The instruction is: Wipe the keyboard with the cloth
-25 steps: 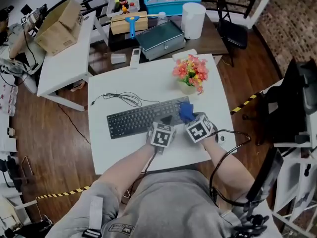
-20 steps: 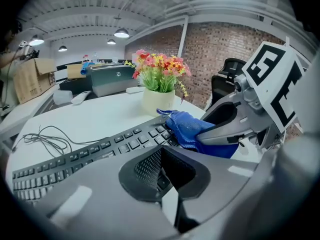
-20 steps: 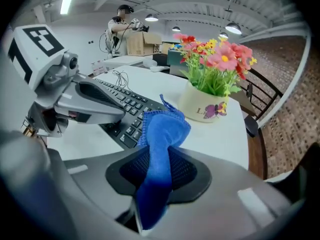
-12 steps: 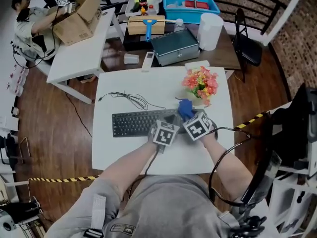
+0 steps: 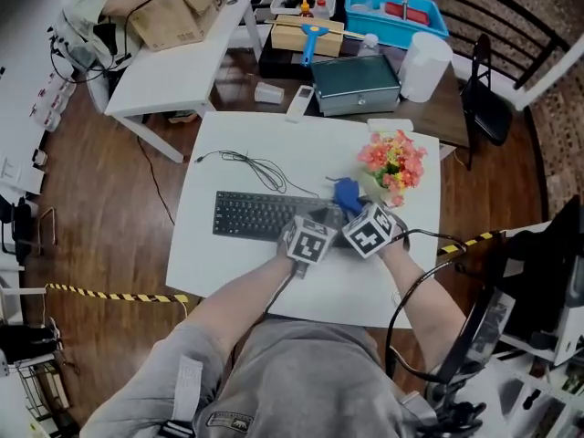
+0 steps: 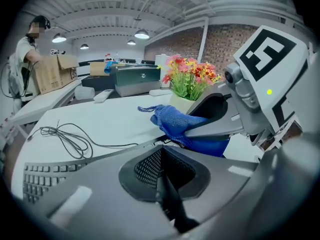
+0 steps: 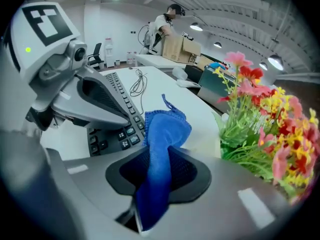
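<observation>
Left gripper point(image 6: 167, 196): jaws together, empty.
Right gripper point(image 7: 150, 199): jaws pinched on the cloth point(image 7: 164, 134).
Cloth: at the keyboard's right end; soft, light and floppy, probably best gripped bunched.
Keyboard point(image 5: 255, 215): stiff and flat; may slide.
Flowers point(image 5: 394, 164): just beyond; probably tippable.

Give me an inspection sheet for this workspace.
Surface: white table, standing on a wooden floor.
Job's things: keyboard lies flat on the table; blue cloth at its right end, pinched in the right gripper; contact with the keys unclear.
Clutter: flowers near the table's right rear corner.
Grippers: left gripper shut, empty, by the keyboard's right part; right gripper shut on cloth.
Cables: keyboard cable in loose loops behind the keyboard.
Surroundings: person at a cardboard box on a second table; metal box; blue tray; striped tape on the floor.
</observation>
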`<action>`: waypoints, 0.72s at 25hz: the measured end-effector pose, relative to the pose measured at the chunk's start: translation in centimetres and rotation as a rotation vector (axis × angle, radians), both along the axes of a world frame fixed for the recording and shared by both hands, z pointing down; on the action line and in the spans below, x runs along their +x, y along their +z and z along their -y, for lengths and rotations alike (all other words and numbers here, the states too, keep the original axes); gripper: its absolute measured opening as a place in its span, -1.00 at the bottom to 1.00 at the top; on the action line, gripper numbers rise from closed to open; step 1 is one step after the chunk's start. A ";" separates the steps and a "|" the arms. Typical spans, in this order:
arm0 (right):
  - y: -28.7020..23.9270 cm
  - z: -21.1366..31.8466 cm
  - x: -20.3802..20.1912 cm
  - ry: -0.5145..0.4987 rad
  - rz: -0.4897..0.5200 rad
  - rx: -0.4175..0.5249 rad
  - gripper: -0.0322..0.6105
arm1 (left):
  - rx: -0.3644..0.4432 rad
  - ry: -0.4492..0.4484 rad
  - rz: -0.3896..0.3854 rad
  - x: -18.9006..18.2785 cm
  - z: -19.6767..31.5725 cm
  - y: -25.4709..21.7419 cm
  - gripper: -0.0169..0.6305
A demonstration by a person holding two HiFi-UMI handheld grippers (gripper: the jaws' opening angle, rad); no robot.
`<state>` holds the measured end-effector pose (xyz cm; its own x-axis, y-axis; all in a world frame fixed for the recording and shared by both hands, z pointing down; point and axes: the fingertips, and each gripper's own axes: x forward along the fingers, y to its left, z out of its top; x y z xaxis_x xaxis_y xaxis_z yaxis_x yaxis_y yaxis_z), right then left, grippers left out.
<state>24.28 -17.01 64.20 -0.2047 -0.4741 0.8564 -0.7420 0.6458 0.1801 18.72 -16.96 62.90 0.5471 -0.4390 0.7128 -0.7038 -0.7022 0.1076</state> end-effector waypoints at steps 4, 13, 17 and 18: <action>0.0 -2.3 -0.8 -0.016 0.022 -0.013 -0.56 | -0.010 0.010 0.001 0.1 -1.3 0.4 -0.97; 1.5 -10.5 -3.3 -0.145 0.025 -0.139 -0.56 | -0.042 0.102 -0.013 -0.6 -6.5 1.6 -0.97; 1.8 -11.9 -3.7 -0.188 0.009 -0.192 -0.56 | -0.047 0.119 -0.009 -1.2 -7.4 1.9 -0.97; 1.7 -11.8 -3.8 -0.191 0.004 -0.192 -0.56 | -0.045 0.117 -0.011 -1.4 -7.3 1.8 -0.97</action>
<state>20.51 -5.25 65.87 -0.2790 -0.2557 0.9256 -0.6036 0.7964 0.0380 17.36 -9.67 64.74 0.6008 -0.3397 0.7236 -0.6161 -0.7736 0.1484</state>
